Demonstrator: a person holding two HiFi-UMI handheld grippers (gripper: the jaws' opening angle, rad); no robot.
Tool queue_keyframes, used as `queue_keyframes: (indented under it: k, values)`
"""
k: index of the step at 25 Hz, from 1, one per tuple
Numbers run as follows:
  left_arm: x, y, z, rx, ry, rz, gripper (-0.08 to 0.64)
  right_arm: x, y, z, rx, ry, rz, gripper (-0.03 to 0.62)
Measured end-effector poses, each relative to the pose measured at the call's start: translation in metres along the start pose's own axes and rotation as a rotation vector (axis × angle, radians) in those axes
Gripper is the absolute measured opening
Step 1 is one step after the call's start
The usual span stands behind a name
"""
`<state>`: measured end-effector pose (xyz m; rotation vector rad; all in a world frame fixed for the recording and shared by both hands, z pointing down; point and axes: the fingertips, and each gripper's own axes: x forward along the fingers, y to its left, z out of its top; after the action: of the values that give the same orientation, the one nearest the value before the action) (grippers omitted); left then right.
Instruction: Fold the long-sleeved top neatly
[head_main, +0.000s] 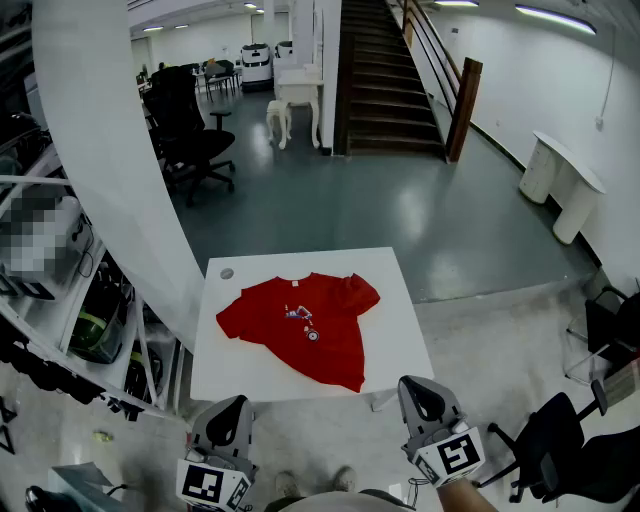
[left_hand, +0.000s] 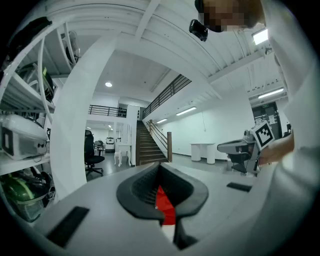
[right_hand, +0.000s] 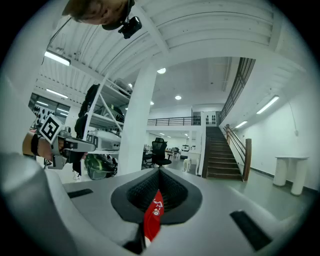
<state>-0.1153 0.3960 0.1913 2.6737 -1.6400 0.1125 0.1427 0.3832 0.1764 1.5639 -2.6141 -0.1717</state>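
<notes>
Red fabric top (head_main: 305, 325), small chest print, lies spread and rumpled on white square table (head_main: 392, 270). No fold made yet; whole job left. Left gripper (head_main: 228, 412) & right gripper (head_main: 422, 392): both closed tight, empty, short of table's near edge.

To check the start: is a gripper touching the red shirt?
No, the left gripper and right gripper hang short of the table, apart from the red shirt.

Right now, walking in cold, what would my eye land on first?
A red top with a small print lies spread out, slightly rumpled, on a white table. Nearer the camera, the left gripper and right gripper hang off its near edge, both shut and empty. Beyond, a dark staircase climbs away.
</notes>
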Motion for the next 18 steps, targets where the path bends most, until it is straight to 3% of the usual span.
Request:
queue_keyframes:
  k: [4,9,18]
  values:
    - [-0.0101,-0.0015,-0.0064,0.000,0.070,0.005,0.008,-0.0049,0.0040,-0.0009,0.004,0.009,-0.006,0.011]
    - [-0.0120,0.0021,-0.0011,-0.008,0.000,0.013,0.008,-0.0027,0.0094,0.0005,-0.002,0.006,0.006,0.011]
    - [-0.0119,0.0056,-0.0018,-0.015,-0.005,0.035,0.009,-0.0036,0.0012,0.0061,0.003,-0.021,-0.010,0.014]
